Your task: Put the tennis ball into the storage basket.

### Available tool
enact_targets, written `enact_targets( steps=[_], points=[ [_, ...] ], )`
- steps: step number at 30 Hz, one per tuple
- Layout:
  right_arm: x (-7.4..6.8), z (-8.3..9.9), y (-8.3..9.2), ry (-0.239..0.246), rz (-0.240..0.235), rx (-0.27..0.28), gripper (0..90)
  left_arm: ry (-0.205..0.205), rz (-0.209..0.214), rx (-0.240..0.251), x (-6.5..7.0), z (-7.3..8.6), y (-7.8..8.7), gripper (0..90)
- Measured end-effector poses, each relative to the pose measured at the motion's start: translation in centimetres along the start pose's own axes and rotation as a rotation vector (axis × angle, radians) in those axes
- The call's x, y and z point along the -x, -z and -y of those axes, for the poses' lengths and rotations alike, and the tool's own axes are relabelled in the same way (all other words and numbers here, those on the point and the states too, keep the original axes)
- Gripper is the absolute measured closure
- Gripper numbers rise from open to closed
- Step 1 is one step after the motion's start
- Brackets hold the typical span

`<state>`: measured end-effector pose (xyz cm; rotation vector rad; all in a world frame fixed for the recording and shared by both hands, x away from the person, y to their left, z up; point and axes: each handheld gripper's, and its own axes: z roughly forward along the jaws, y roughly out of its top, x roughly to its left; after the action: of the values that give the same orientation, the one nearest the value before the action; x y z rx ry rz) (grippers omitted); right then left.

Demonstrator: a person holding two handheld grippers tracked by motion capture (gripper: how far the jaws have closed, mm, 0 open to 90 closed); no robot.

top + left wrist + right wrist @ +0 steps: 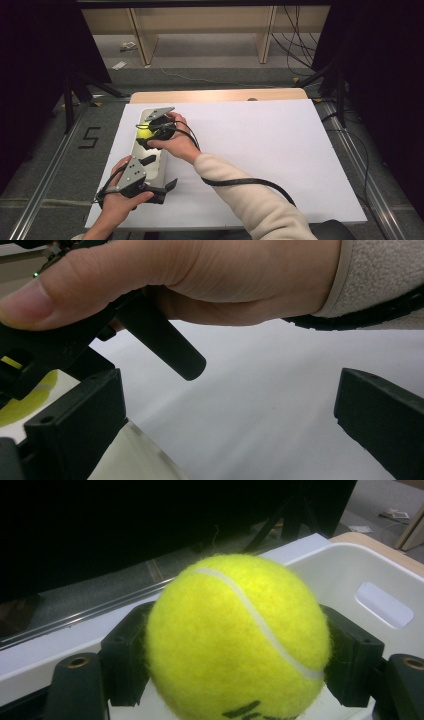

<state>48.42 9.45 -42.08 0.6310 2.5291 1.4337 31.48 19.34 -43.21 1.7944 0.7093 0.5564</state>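
A yellow tennis ball (235, 640) sits squeezed between my right gripper's (235, 670) two black jaws. It hangs over the far half of a long white tray (345, 565) that has a handle slot in its end wall. In the high view the ball (144, 133) and right gripper (146, 138) are above the tray (159, 167) at the left of the white board; the right forearm crosses over to it. My left gripper (165, 189) is at the tray's near end, open. Its jaws (225, 430) stand wide apart, the left one by the tray rim (135, 455).
A white board (260, 150) covers the wooden table (220, 95), with much bare surface right of the tray. The right gripper's cable (240, 182) loops across the board. Black stands, a floor rail and loose cables surround the table.
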Motion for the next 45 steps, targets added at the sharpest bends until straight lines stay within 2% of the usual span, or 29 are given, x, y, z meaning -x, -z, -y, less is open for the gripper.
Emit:
enact_targets(
  steps=[12,40,42,45],
  points=[
    [-0.15,0.30,-0.36,-0.002,-0.011,-0.014,26.4,0.000,0.000,0.000,0.02,0.01,0.00,0.0],
    [-0.09,0.58,-0.56,-0.008,0.000,-0.019,25.9,-0.003,0.000,-0.001,-0.01,0.03,0.03,0.0],
    [-0.09,0.59,-0.57,-0.011,0.000,-0.022,25.2,0.000,-0.002,-0.001,0.01,0.03,0.05,0.0],
    [-0.05,0.52,-0.52,-0.003,0.018,-0.006,16.4,0.000,-0.003,-0.001,0.00,0.03,0.06,0.0]
  ],
)
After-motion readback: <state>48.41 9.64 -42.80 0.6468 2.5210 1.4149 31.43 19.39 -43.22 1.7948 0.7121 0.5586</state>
